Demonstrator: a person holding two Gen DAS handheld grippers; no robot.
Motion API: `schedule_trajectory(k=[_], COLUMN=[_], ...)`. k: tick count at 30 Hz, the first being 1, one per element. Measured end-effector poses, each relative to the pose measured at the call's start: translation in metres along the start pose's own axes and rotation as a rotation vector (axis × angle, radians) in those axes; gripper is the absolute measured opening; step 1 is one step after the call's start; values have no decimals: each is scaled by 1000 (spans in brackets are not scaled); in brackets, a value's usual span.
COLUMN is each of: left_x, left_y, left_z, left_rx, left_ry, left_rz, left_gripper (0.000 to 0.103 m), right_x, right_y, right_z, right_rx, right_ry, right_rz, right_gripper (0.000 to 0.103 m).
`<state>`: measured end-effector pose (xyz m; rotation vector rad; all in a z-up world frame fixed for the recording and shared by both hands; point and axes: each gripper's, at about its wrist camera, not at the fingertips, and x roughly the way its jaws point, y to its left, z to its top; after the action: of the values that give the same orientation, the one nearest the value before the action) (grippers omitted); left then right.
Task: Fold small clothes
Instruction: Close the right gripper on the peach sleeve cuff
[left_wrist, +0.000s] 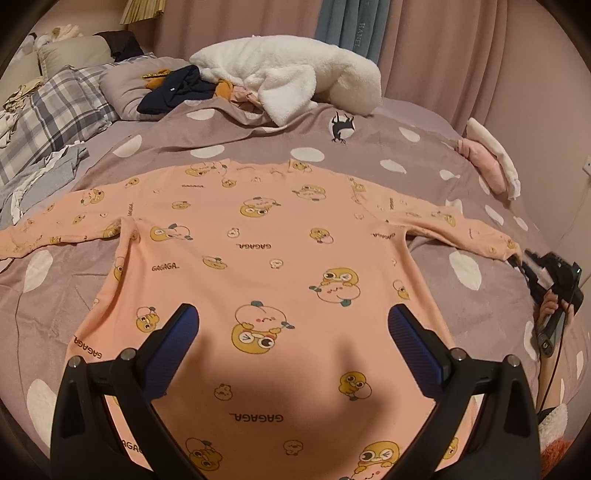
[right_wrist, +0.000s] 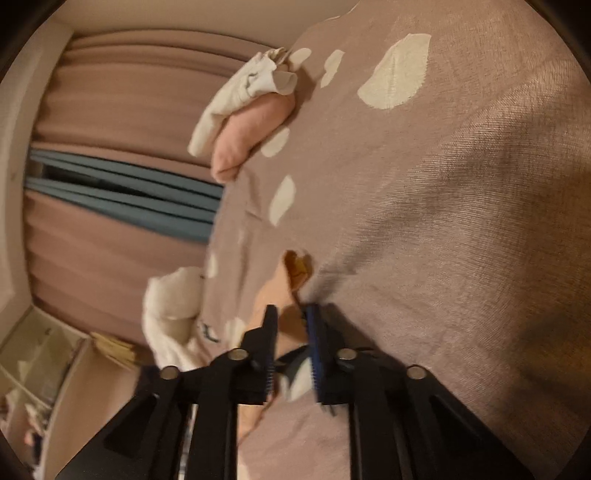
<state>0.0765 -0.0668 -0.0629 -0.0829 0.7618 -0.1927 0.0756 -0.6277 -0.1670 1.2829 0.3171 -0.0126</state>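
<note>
A pink long-sleeved shirt (left_wrist: 258, 240) with yellow cartoon prints lies spread flat on the mauve spotted blanket (left_wrist: 461, 177), both sleeves stretched out sideways. My left gripper (left_wrist: 294, 314) hovers over the shirt's lower body, its jaws wide apart with nothing between them. At the far right a person's hand (left_wrist: 550, 302) holds my right gripper (left_wrist: 517, 260) at the end of the right sleeve. In the right wrist view this gripper (right_wrist: 291, 310) is rolled on its side. Its fingers stand close together with a narrow gap, and the sleeve cuff (right_wrist: 297, 264) lies between and just past them.
A white fleece pile (left_wrist: 288, 70) and dark navy clothing (left_wrist: 177, 92) lie at the far side of the bed. A plaid pillow (left_wrist: 55, 107) sits at the left. A folded pink and white stack (left_wrist: 487, 162) rests near the right edge (right_wrist: 251, 122). Curtains hang behind.
</note>
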Motion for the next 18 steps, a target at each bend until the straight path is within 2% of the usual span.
schedule_trajectory(k=[2, 5, 7, 9, 12, 13, 16, 17, 18], left_x=[3, 6, 7, 6, 3, 3, 3, 4, 5], left_y=[-3, -8, -10, -10, -10, -9, -9, -8, -7], left_z=[-2, -5, -6, -7, -7, -7, -5, -5, -3], left_rx=[20, 49, 59, 63, 66, 70, 72, 66, 57], left_ry=[13, 24, 27, 26, 19, 15, 4, 3, 4], left_rz=[9, 20, 20, 16, 22, 29, 48, 50, 48], left_gripper=[102, 102, 102, 102, 102, 102, 102, 102, 102], right_x=[2, 3, 3, 2, -3, -2, 9, 15, 20], right_y=[5, 11, 17, 20, 16, 13, 6, 5, 2], right_z=[-1, -4, -7, -10, -11, -10, -3, -1, -1], right_rx=[-4, -27, -21, -14, 54, 77, 117, 112, 116], right_ry=[26, 57, 132, 173, 134, 115, 86, 88, 86], right_rz=[4, -43, -110, -130, -87, -77, -37, -15, -16], right_gripper=[34, 34, 34, 36, 46, 47, 46, 42, 32])
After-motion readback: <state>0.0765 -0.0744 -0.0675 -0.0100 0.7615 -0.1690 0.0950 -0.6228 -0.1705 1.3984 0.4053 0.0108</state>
